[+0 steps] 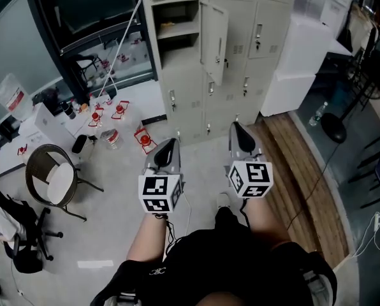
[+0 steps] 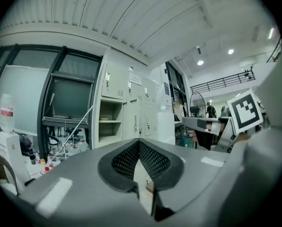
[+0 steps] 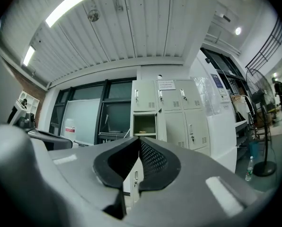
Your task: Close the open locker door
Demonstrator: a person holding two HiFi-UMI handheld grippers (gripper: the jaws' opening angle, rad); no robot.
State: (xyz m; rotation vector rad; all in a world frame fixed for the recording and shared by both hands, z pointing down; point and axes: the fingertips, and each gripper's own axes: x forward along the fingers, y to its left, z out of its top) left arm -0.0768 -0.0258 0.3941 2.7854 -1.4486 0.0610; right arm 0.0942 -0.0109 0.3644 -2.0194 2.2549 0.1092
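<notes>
The locker door (image 1: 214,40) stands swung out into the room, hinged on its right edge. Beside it is the open compartment (image 1: 177,25) in the left column of the pale grey lockers (image 1: 244,69), and a small yellowish thing (image 1: 168,24) lies on the shelf inside. Every other door in the bank that I can see is shut. The person stands on the light floor (image 1: 113,234) facing the lockers, well apart from them, with both grippers held out in front and pointing that way. Neither one touches the door. The left gripper (image 1: 170,143) has its jaws together with nothing between them, and its own view shows the mesh pads meeting at the tip. The right gripper (image 1: 236,128) is the same, jaws closed and empty, with the open compartment showing just above their tip in its view. To the right of the lockers a tall white cabinet (image 1: 298,56) stands against them, and a water bottle (image 1: 315,115) stands on the floor near its foot. Off to the left there is a round-seated chair (image 1: 53,174), a scatter of red-capped bottles (image 1: 143,139) on the floor, and a big water jug (image 1: 11,94) by the window.
</notes>
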